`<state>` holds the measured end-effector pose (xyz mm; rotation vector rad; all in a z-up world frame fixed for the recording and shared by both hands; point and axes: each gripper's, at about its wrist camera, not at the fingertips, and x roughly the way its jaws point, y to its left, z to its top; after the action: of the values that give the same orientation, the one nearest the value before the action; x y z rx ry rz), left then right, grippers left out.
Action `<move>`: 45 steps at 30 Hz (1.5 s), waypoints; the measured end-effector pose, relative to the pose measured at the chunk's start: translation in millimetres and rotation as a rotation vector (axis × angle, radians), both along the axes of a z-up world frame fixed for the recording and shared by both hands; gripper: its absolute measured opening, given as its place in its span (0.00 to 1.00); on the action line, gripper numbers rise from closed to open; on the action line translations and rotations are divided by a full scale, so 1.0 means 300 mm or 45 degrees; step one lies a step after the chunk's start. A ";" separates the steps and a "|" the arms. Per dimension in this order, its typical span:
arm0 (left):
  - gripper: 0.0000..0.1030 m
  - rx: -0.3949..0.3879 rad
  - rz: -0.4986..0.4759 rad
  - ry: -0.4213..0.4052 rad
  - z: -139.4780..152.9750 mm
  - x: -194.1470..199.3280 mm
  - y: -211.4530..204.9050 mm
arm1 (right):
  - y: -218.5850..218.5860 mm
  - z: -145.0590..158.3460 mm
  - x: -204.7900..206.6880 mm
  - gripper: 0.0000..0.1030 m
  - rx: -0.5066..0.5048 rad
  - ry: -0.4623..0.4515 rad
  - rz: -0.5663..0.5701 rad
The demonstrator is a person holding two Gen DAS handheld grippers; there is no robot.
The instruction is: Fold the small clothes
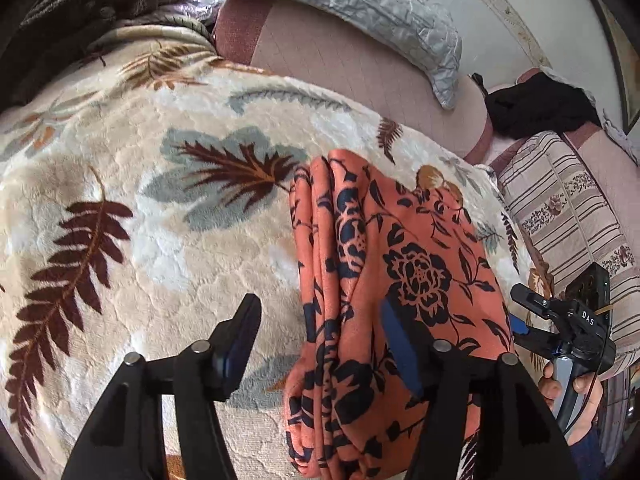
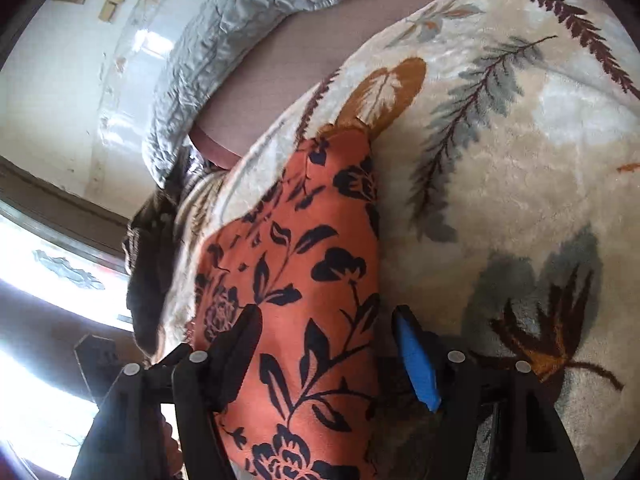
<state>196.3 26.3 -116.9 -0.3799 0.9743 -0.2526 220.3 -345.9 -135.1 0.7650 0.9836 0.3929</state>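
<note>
An orange cloth with a dark blue flower print (image 1: 400, 280) lies folded in a long strip on a cream blanket with leaf patterns (image 1: 160, 240). My left gripper (image 1: 318, 320) is open low over the cloth's left edge, with one finger over the blanket and the other over the cloth. In the left wrist view my right gripper (image 1: 520, 314) sits at the cloth's right edge, held by a hand (image 1: 560, 392). In the right wrist view the same cloth (image 2: 304, 272) runs between the spread fingers of my right gripper (image 2: 326, 320), and the pads stand clear of it.
A grey-blue quilted pillow (image 1: 360, 4) lies at the back on a pinkish sheet (image 1: 340, 76). Dark brown fleece (image 1: 80, 4) sits at the far left. A black garment (image 1: 536, 108) and a striped cushion (image 1: 560, 208) are at the right. A bright window (image 2: 40, 264) shows beside the bed.
</note>
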 end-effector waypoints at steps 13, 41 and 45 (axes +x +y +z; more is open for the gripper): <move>0.25 -0.132 -0.091 -0.062 0.035 0.062 -0.090 | 0.195 0.229 0.053 0.33 -0.428 -0.204 0.209; 0.70 0.309 -0.021 -0.040 -0.044 -0.068 -0.242 | 0.206 0.179 -0.034 0.83 -0.342 -0.201 0.080; 0.70 0.319 -0.019 -0.041 -0.035 -0.078 -0.238 | 0.223 0.088 0.039 0.88 -0.394 -0.066 0.070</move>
<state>172.8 -44.9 -127.6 -0.1389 0.9643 -0.1474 231.9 -279.1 -108.8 0.4472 0.9895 0.2972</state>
